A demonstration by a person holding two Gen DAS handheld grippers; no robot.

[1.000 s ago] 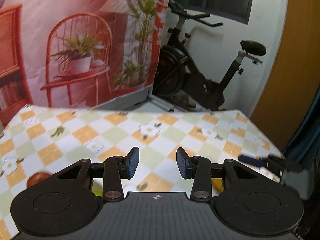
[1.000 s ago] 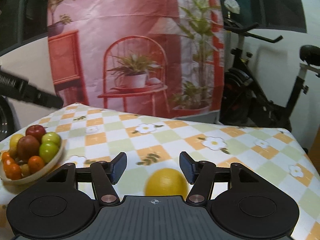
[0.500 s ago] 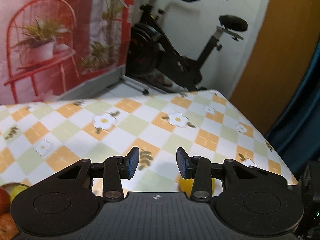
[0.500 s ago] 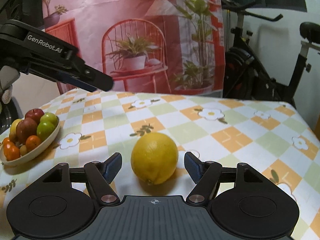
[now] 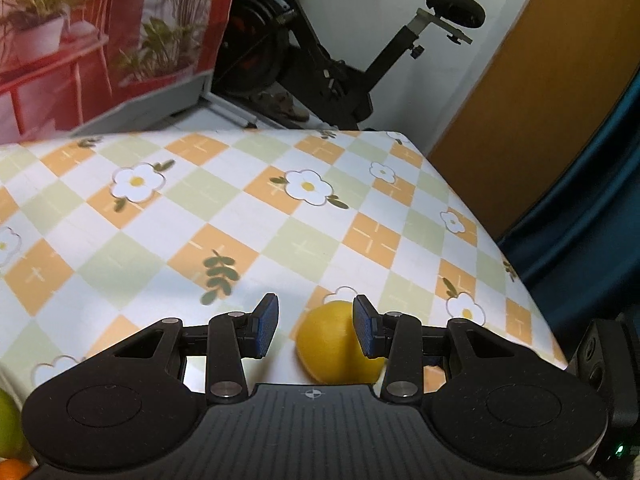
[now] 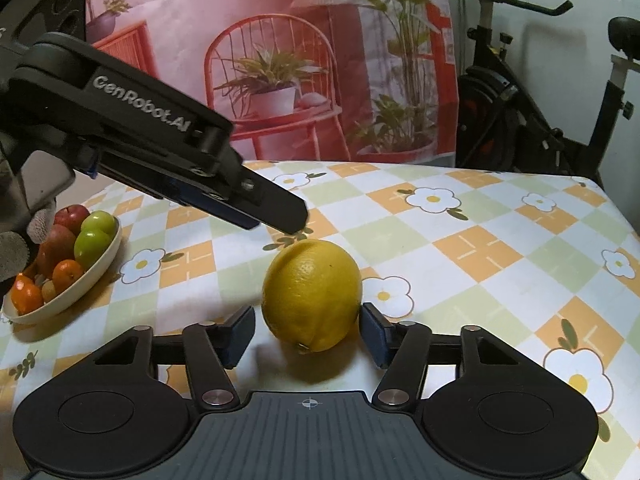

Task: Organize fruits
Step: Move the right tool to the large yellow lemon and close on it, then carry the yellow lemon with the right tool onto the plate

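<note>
1. Your right gripper [image 6: 308, 330] sits low over the table with its jaws spread wide, and the lemon [image 6: 312, 294] stands on the cloth between its two blue pads. The pads lie just beside the fruit's flanks; a sliver of gap shows on each side, so nothing is clamped.
2. Your left gripper [image 5: 314, 330] also has its jaws apart, at a narrower spread. In its own view the lemon [image 5: 334, 344] lies low between the fingers and toward the right one, whose pad overlaps the fruit's edge. From that angle you cannot tell whether the pad touches the skin.
3. Seen from the right wrist, the left gripper [image 6: 276, 212] reaches in from the upper left, and its fingertips hang just above and behind the lemon's top.
4. The lemon rests on the checked tablecloth [image 6: 480, 248], printed with orange and green squares and white flowers, near the table's right-hand edge.
5. Further left stands the cream bowl [image 6: 100, 264], well apart from the lemon. It holds red apples, green apples and small oranges piled together.
6. At the bottom-left corner of the left wrist view, a green fruit and a bit of orange peek past the gripper body.
7. Beyond the table hangs a pink printed backdrop [image 6: 280, 60] with a red chair and potted plants, and an exercise bike [image 5: 320, 52] stands to its right.
</note>
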